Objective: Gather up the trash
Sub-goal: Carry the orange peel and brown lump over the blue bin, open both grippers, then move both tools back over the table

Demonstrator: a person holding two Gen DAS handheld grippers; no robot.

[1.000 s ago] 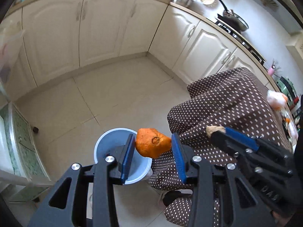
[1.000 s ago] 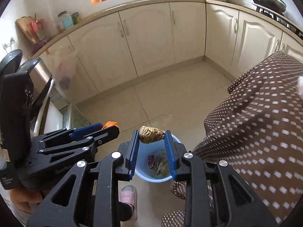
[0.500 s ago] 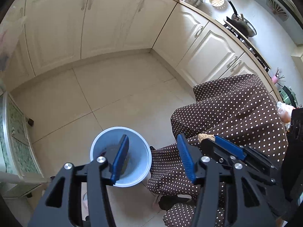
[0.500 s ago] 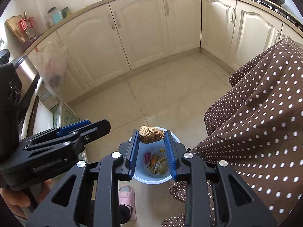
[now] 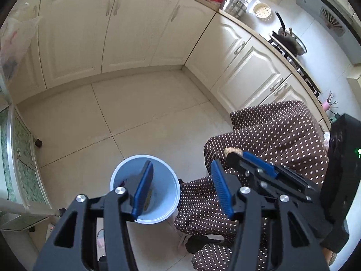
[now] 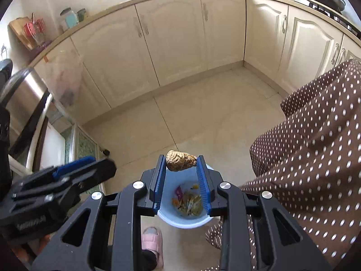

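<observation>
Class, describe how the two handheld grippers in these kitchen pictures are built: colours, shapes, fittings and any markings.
Both the left gripper and the right gripper are matte black frames with triangular cut-outs and round silver bolts. Each carries two flat, bright blue ribbed fingers. Faint embossed lettering runs along the left gripper's side in the right wrist view, too blurred to read. A green light glows on the right gripper's black body. No cables or sleeves show.

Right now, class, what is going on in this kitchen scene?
A person is clearing scraps into a light blue bin on the tiled floor, with a gripper in each hand. The right gripper is shut on a brown, wrinkled scrap, held above the bin, which already holds some colourful peelings. The left gripper is open and empty, above the same bin. A brown polka-dot cloth hangs beside the bin.
</observation>
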